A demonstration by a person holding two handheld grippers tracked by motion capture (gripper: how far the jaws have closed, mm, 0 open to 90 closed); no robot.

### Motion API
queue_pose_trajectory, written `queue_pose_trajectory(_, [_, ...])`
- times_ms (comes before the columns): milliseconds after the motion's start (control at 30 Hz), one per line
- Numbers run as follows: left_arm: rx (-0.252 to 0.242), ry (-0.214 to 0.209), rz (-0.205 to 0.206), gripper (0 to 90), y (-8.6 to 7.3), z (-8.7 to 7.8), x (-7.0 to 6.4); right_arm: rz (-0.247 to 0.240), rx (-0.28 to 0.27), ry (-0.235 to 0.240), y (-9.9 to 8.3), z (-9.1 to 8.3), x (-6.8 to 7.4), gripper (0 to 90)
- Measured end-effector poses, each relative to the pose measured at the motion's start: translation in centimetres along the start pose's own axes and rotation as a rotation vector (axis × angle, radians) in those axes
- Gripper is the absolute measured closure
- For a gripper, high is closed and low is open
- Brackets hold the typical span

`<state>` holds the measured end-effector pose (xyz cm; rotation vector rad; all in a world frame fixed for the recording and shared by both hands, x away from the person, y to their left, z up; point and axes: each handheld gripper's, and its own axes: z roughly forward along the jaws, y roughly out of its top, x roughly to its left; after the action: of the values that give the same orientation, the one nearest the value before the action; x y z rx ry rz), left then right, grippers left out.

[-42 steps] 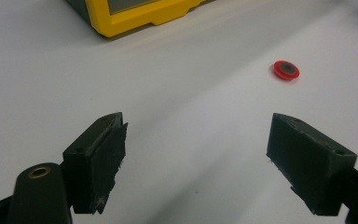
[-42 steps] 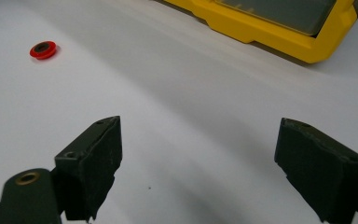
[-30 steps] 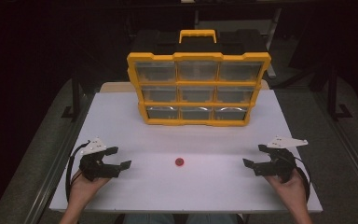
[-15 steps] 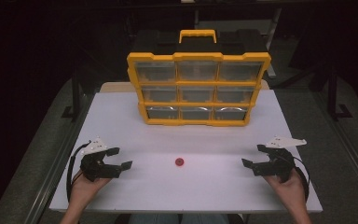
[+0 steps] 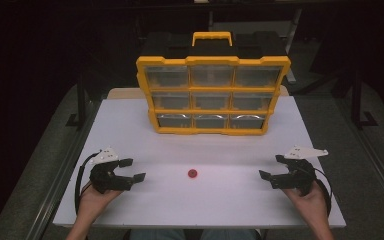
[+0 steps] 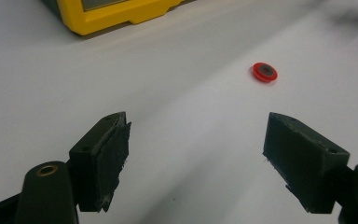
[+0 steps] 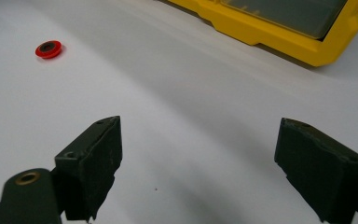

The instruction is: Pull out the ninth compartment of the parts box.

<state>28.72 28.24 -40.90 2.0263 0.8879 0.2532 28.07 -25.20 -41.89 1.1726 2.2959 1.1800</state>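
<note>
Black jaws stand wide apart and hold nothing on both the left gripper (image 5: 132, 170) and the right gripper (image 5: 271, 167), each resting near its own side edge of the table (image 5: 130, 125), toward the front edge. Between them, well apart from both, the red disc (image 5: 192, 173) lies flat and thin, so I judge a pinch could skid it away or scrape the surface. At the back edge the yellow organiser (image 5: 212, 95) stands with nine clear drawers shut; their contents cannot be told.
</note>
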Motion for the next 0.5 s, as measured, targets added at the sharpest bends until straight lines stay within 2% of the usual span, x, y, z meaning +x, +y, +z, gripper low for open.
queue_pose_trajectory(133, [-0.005,-0.023,0.003,22.6,0.6,0.5,-0.4,0.009,-0.015,0.0,0.1,-0.2,-0.2,14.1])
queue_pose_trajectory(200, [-0.015,-0.047,-0.006,22.7,1.0,0.8,-0.6,0.004,-0.013,0.0,0.1,-0.2,-0.3,14.1])
queue_pose_trajectory(300, [-0.012,-0.072,0.007,23.3,1.7,1.4,-0.9,-0.012,-0.003,-0.009,0.2,-0.4,-0.3,14.1])
queue_pose_trajectory(500, [-0.012,-0.143,0.01,24.1,3.1,3.0,-1.8,-0.008,-0.01,-0.007,0.2,-0.6,-0.6,14.3])
